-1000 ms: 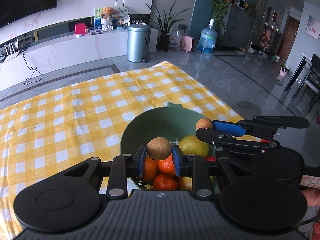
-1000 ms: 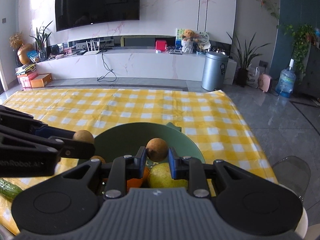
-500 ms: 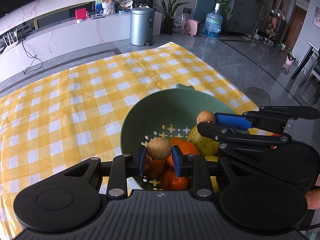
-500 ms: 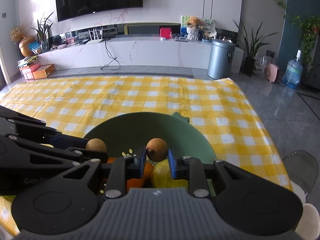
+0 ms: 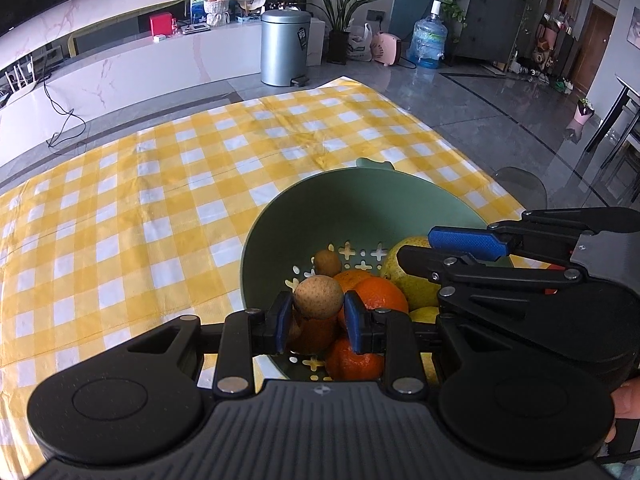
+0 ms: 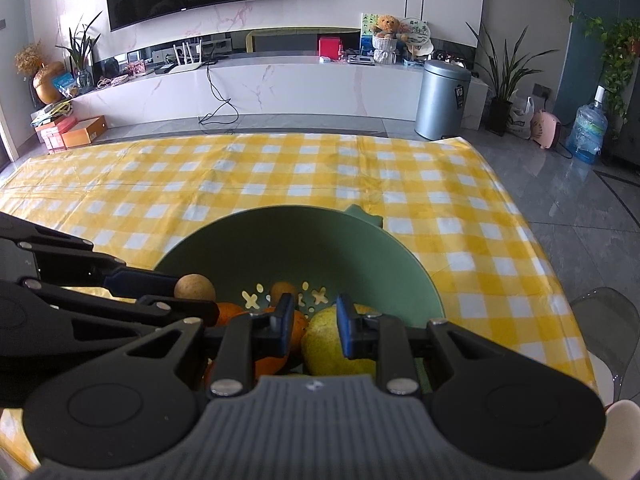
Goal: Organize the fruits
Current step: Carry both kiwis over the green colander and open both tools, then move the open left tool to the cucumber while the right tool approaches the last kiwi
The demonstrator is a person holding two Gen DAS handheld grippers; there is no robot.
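Note:
A green colander bowl [image 5: 360, 184] [image 6: 280, 216] on the checked cloth holds oranges [image 5: 378, 296] and a yellow-green pear [image 5: 404, 268] [image 6: 328, 340]. My left gripper [image 5: 318, 316] hangs over the bowl's near side, shut on a small round brown fruit [image 5: 318, 296] [image 6: 195, 288]. A second small brown fruit [image 5: 327, 263] [image 6: 282, 291] lies loose on the perforated bottom. My right gripper [image 6: 311, 322] [image 5: 416, 246] reaches in from the right above the pear. Its pads stand a little apart with nothing between them.
The yellow-and-white checked cloth [image 5: 160, 200] stretches away to the left and behind the bowl. The table's right edge drops to a grey tiled floor, with a clear chair [image 6: 600, 308] beside it. A person's hand [image 5: 626, 400] shows behind the right gripper.
The brown fruit that the right gripper held has left its jaws and now lies in the bowl. Both grippers have sunk closer to the bowl. The left gripper keeps its fruit.

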